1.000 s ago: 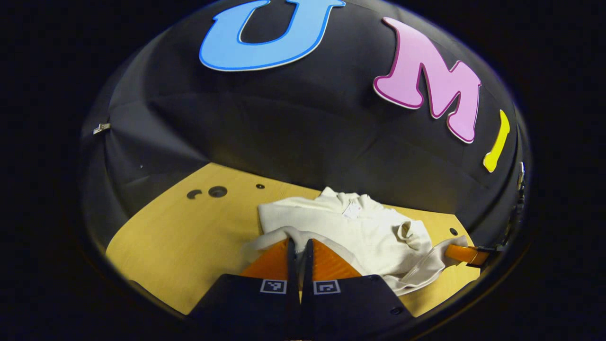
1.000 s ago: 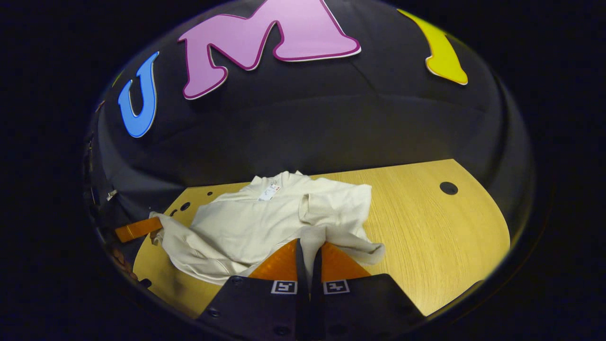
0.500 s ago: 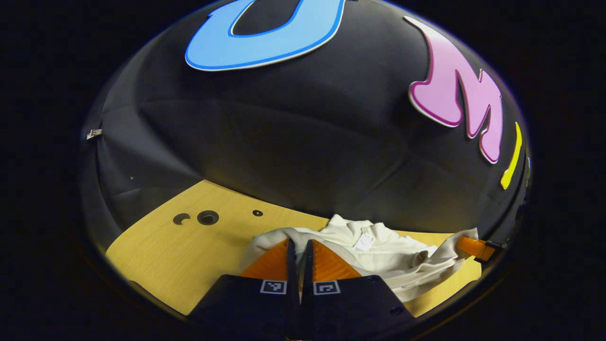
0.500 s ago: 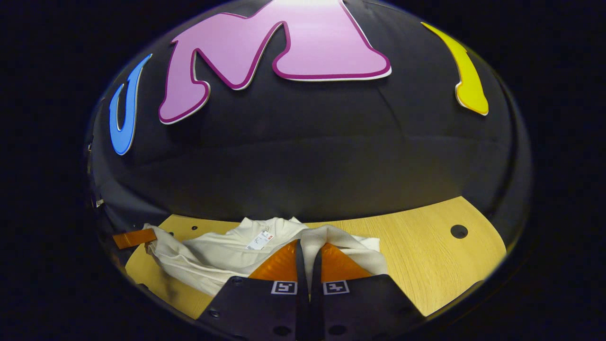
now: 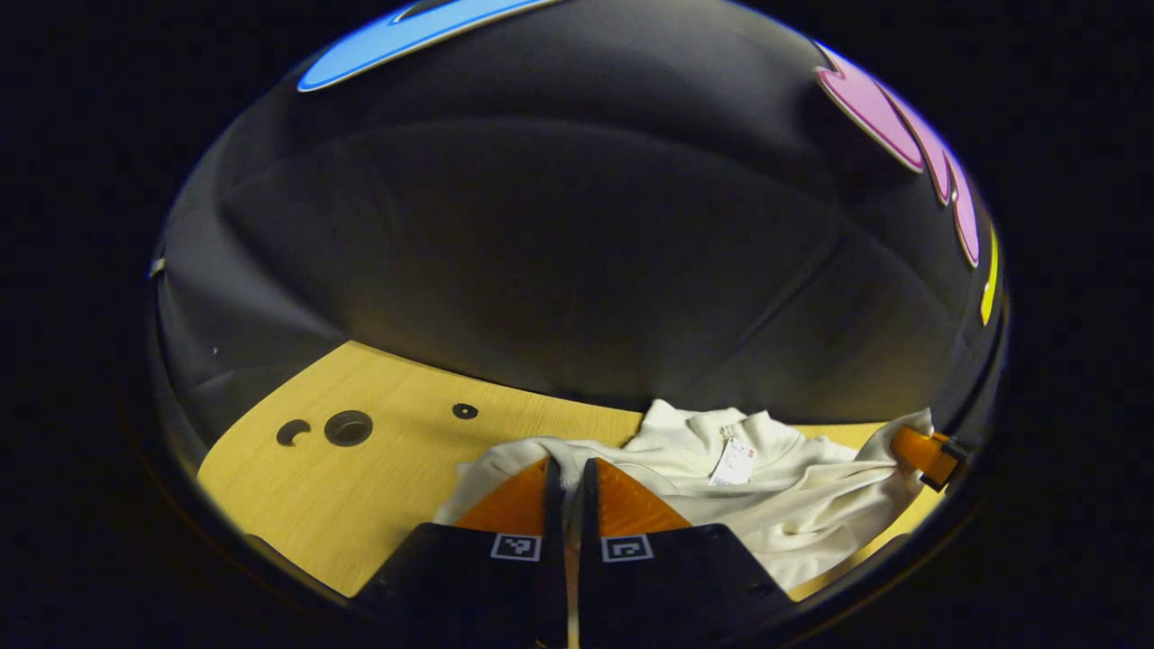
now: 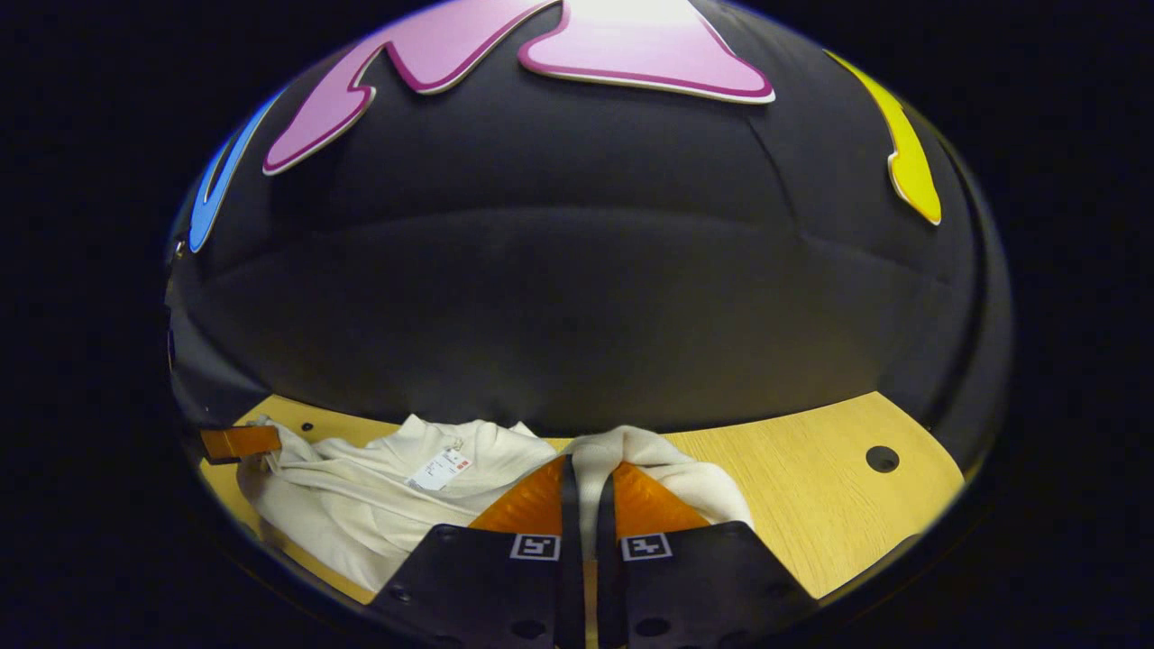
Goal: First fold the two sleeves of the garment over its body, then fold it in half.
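Black cloth walls back a pale wooden table (image 5: 379,469) in both views. On the left gripper view, the left gripper (image 5: 566,469) is clamped on an edge of the cream garment (image 5: 793,505), cloth bunched over its fingertips. The right gripper (image 6: 584,464) likewise pinches a fold of fabric draped across its tips. Beyond and between the two, the garment lies rumpled on the table, a white tag (image 6: 437,470) at its collar. Round holes (image 5: 348,427) dot the tabletop further left.
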The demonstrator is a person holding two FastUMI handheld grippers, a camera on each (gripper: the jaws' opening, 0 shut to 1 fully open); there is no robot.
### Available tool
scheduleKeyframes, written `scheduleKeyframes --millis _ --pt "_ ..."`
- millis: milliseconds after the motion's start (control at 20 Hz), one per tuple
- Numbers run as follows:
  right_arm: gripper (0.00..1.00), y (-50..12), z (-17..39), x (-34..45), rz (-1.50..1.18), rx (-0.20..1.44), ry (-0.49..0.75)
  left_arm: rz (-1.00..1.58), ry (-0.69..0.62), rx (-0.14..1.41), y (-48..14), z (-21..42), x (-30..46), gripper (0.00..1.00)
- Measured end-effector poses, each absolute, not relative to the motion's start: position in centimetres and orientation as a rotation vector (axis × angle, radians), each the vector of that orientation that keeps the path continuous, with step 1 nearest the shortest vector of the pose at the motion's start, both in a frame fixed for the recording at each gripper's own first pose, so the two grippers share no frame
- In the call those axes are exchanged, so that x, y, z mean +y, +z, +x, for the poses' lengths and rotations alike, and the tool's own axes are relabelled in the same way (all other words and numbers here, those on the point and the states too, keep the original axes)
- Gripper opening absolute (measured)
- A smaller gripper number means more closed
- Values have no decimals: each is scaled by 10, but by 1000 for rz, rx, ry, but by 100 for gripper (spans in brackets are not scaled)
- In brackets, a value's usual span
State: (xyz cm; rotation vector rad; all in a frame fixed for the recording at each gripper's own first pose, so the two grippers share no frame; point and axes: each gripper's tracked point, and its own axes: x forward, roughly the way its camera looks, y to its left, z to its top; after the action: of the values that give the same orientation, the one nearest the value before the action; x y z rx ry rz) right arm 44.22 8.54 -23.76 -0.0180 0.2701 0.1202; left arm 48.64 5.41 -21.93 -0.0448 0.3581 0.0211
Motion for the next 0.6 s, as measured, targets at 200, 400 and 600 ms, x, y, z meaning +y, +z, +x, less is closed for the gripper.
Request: scheduleKeyframes --millis 200,400,600 --pt "28 -247 440 90 -47 278 132 -26 31 318 -215 496 56 36" --pt "62 -230 428 85 -45 246 117 27 37 291 -184 481 59 53" --pt "98 -204 401 82 -50 225 127 28 4 219 -135 457 50 90"
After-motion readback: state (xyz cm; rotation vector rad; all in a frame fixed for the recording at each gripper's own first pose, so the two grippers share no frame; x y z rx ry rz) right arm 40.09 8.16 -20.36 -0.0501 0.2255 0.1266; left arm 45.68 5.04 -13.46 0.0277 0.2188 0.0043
